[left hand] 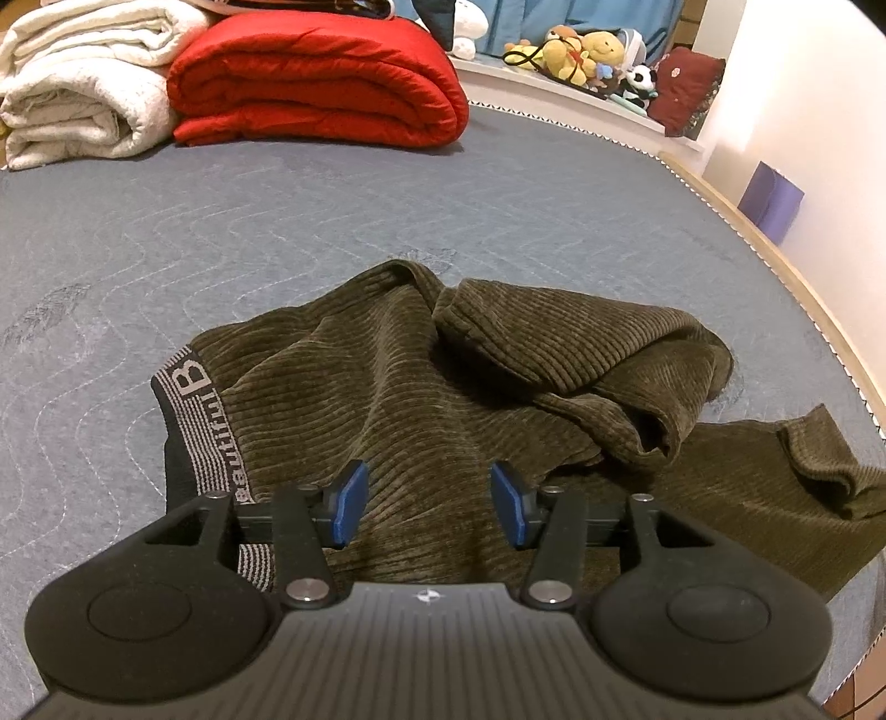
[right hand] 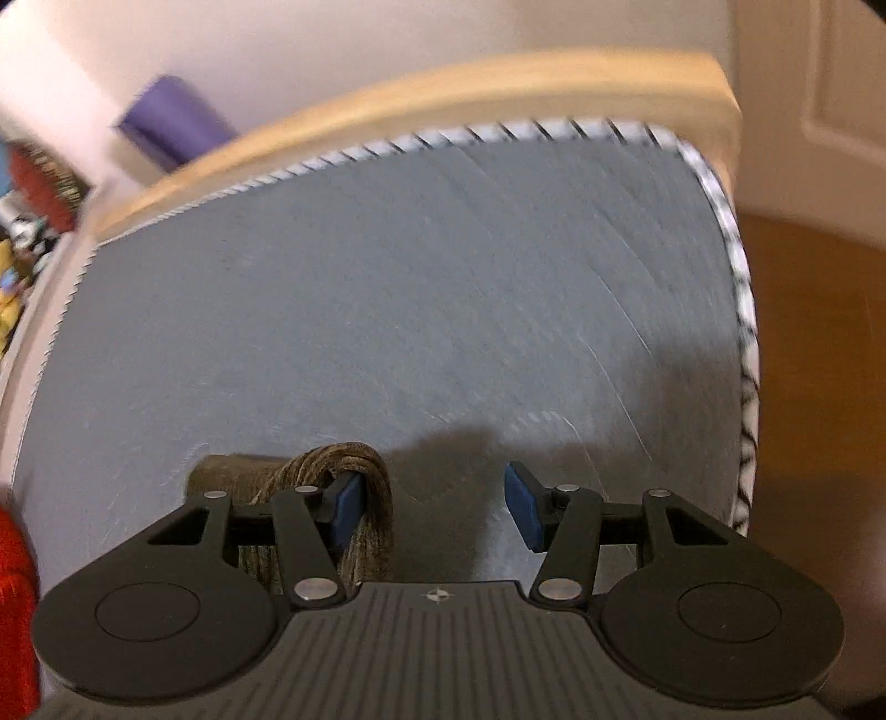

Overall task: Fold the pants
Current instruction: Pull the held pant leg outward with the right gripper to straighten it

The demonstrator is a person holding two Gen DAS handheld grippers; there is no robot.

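Olive-green corduroy pants (left hand: 443,387) lie crumpled on the grey quilted mattress (left hand: 277,232). Their black-and-grey lettered waistband (left hand: 194,421) is at the left and one leg trails to the right. My left gripper (left hand: 427,501) is open and hovers over the pants near the waistband, holding nothing. In the right wrist view, my right gripper (right hand: 434,507) is open above the mattress (right hand: 415,277). A fold of the pants (right hand: 360,459) is draped over its left finger. The view is blurred by motion.
A folded red quilt (left hand: 315,83) and white blankets (left hand: 83,77) lie at the far end of the bed. Plush toys (left hand: 587,52) sit on a ledge behind. A purple box (left hand: 769,194) stands beside the bed's wooden edge (right hand: 443,83). Wood floor (right hand: 819,360) is to the right.
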